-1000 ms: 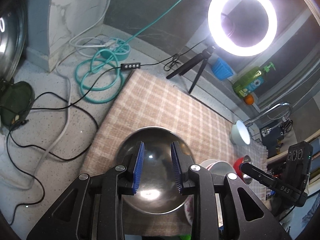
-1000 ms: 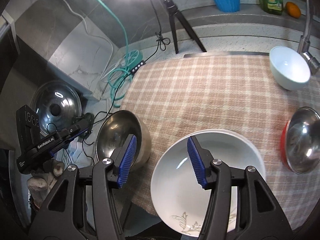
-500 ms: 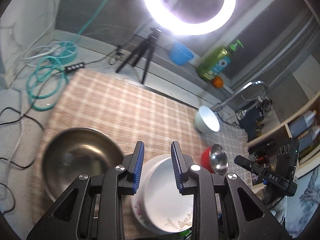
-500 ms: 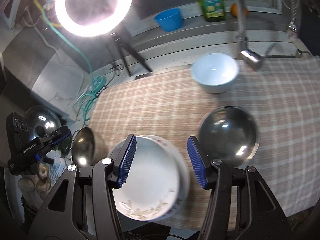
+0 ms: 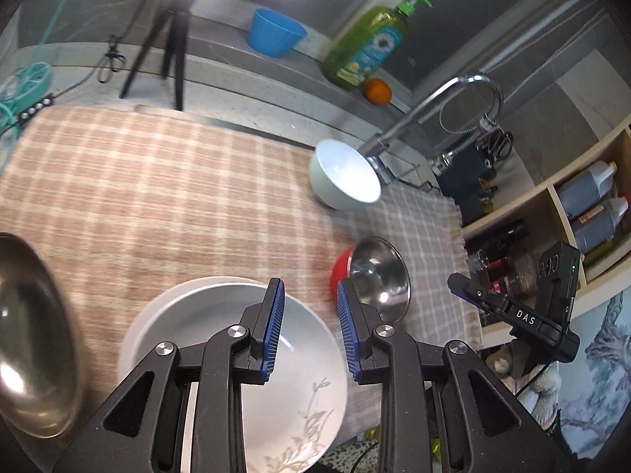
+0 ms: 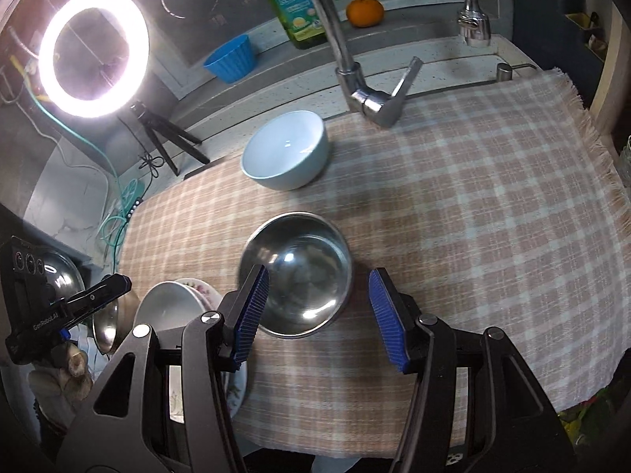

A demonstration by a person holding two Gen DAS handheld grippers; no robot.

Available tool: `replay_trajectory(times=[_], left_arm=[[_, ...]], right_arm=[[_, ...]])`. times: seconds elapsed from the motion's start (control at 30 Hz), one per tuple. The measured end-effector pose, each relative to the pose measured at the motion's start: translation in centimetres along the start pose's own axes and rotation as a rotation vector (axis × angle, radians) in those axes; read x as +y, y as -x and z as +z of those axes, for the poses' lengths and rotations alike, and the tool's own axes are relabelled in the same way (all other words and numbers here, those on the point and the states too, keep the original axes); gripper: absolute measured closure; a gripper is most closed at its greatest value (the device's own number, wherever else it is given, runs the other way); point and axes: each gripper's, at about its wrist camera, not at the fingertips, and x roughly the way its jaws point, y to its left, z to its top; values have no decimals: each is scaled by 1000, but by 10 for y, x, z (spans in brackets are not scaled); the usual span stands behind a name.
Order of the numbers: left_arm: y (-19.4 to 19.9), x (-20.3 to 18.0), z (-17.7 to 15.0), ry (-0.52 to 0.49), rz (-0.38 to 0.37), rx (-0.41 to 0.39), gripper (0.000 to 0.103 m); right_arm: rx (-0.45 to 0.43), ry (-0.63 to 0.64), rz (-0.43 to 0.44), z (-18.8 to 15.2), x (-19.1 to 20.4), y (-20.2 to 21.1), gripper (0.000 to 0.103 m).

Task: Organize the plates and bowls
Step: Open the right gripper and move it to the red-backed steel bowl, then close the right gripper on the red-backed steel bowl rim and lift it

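From the left wrist view, the left hand-held gripper [image 5: 309,329] hangs above the checked cloth [image 5: 165,181] that covers the table, its blue pads a narrow gap apart with nothing between them. Below it sits a white plate [image 5: 221,315] with a pale leaf pattern near the front edge, resting on another plate whose rim shows behind it. A large steel bowl [image 5: 27,335] lies at the left edge of the cloth. To the right of the plates a small steel bowl [image 5: 378,276] sits inside a red bowl [image 5: 340,266]. Further back, a pale blue bowl [image 5: 343,175] rests under the spout of a tap [image 5: 434,110]. On the ledge behind are a blue cup [image 5: 274,33], a green soap bottle [image 5: 366,45] and an orange [image 5: 377,90]. The right hand-held gripper [image 5: 520,311] shows at the right edge, too side-on here to read its pads.

From the right wrist view, the right hand-held gripper [image 6: 317,313] stands about half open and empty, held above the small steel bowl [image 6: 299,276], which lies between and beyond its pads without touching them. The pale blue bowl [image 6: 286,155] sits behind, near the tap [image 6: 370,94]. The stacked plates [image 6: 173,307] lie at the left edge of the cloth [image 6: 473,197], partly hidden by the gripper's frame. A ring light [image 6: 92,51] on a tripod glows at the upper left.
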Motion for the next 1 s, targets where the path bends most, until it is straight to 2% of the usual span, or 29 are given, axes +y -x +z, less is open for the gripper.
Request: replay_trajectory(times=[0.2,0.4,0.53,0.63,0.77,0.87,0.9,1.0], left_arm=[[-40,-22,-2,-23,-30,74,77],[-73,-31,-1,-9,-27,132,77],[-85,-31,0,22,-39,160,77],[-89,-33,1,19,-32,167,77],[-94,-35,0,10,-28,175,80],[-98,-37,0,2,-22,179,82],[-100,-38,0,0,-21,180,86],[-104,-38,-1,-5,-14,189,87]], right_arm=[[52,-28,31,1,-22,-17,48],[99,-36,62,4,-27,-36,49],[130,-23,73,4,-28,-47,58],[148,-35,85,3,-31,-52,61],[163,-42,94,4,-34,-57,72],[170,-46,95,4,-34,-59,74],[171,-47,95,4,-34,-59,74],[179,-51,96,3,-35,-61,81]])
